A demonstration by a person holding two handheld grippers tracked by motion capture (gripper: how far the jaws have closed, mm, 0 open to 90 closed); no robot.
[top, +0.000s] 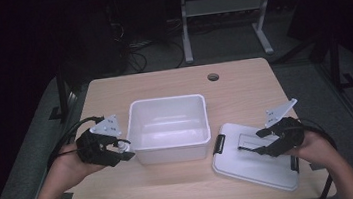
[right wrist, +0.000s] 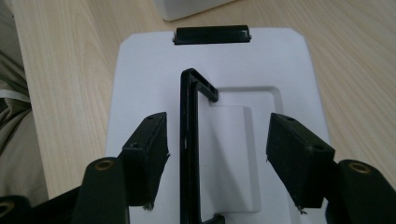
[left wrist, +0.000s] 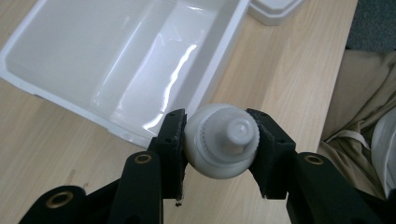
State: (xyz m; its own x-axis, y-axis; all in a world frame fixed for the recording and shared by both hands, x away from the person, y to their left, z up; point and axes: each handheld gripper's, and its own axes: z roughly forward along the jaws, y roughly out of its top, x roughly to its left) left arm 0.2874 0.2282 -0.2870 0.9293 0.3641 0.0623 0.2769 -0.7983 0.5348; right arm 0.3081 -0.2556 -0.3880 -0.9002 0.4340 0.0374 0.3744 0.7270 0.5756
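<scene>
My left gripper (left wrist: 219,140) clamps small white bottle (left wrist: 220,147) beside white bin (left wrist: 84,60); round body may slip. Right gripper (right wrist: 217,154) open over lid (right wrist: 140,84), straddling black handle (right wrist: 189,140); off-centre closing misses it

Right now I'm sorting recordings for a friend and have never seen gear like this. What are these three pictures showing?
There is no machine here: a person sits at a wooden table and holds a hand-operated clamp, called a gripper, in each hand. The wide picture comes from a camera above, looking down on the table. The other two come from small cameras riding on each gripper, looking along its two black jaws.

On the table stands an open white plastic bin, with nothing to be seen inside it. Beside it lies its flat white lid, which has a black handle raised from its top and black latches at its ends.

The left gripper is closed on a small white bottle, seen cap end on, near the bin. The right gripper is open, its jaws standing either side of the lid's handle.
</scene>
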